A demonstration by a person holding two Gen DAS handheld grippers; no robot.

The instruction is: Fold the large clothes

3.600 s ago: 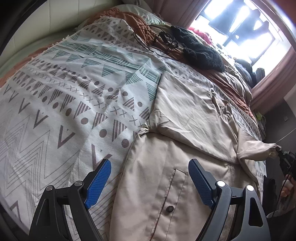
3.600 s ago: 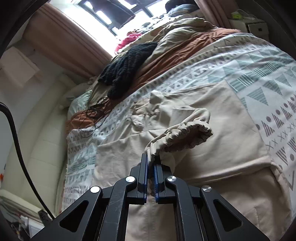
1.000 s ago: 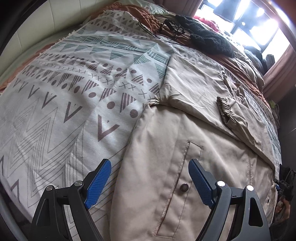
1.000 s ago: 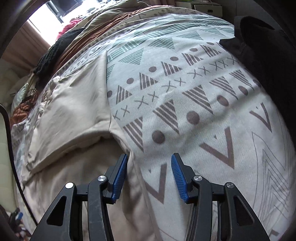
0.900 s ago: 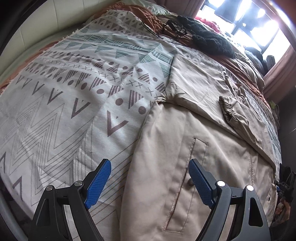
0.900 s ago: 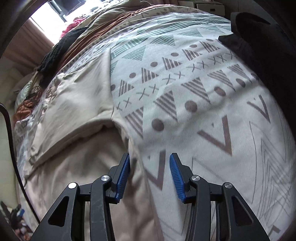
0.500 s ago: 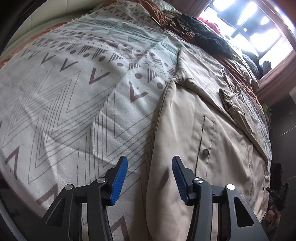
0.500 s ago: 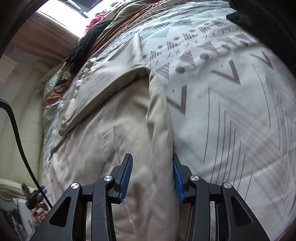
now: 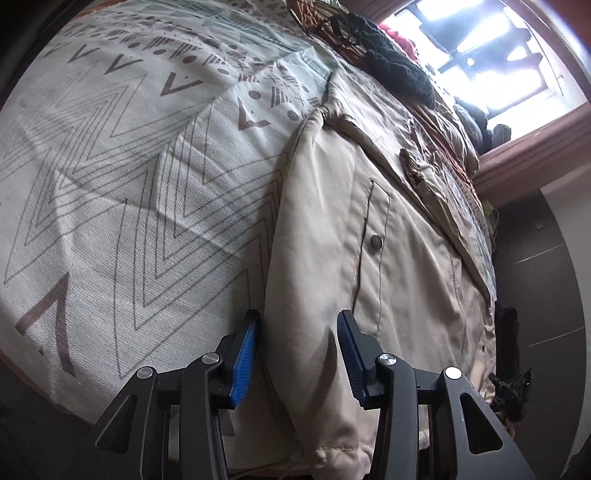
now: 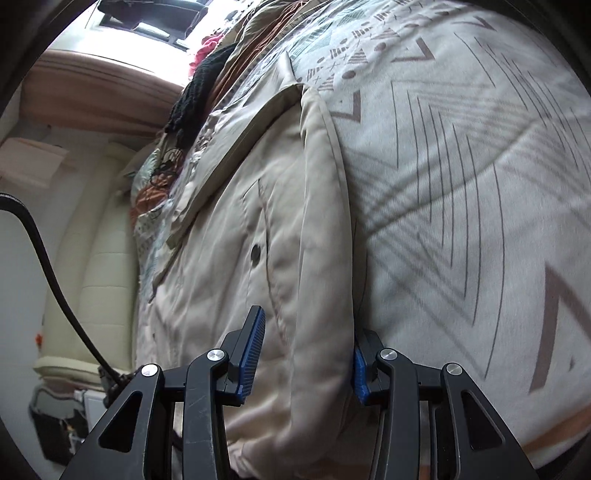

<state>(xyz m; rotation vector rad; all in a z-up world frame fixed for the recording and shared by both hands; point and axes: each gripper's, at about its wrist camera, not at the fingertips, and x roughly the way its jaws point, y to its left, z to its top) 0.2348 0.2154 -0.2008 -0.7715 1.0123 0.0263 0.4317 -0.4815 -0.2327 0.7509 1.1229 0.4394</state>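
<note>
A large beige jacket (image 9: 399, 236) lies flat on a patterned bedspread (image 9: 122, 158), sleeves folded across its upper part. A snap pocket (image 9: 376, 240) shows on its front. My left gripper (image 9: 299, 354) is open, its jaws straddling the jacket's left bottom edge near the hem. In the right wrist view the jacket (image 10: 229, 258) fills the middle. My right gripper (image 10: 306, 354) is open, its jaws on either side of the jacket's right bottom edge. The cloth sits between the blue pads of both grippers, not pinched.
A black knitted garment (image 9: 399, 70) and tangled cables (image 9: 332, 26) lie at the far end of the bed by a bright window (image 9: 491, 62). The bed's near edge drops off under both grippers. A black cable (image 10: 48, 266) hangs at left in the right wrist view.
Both grippers have moved down along the jacket's side edges to its bottom corners and narrowed their jaws around the cloth. Earlier the right gripper let go of the sleeve cuff it held.
</note>
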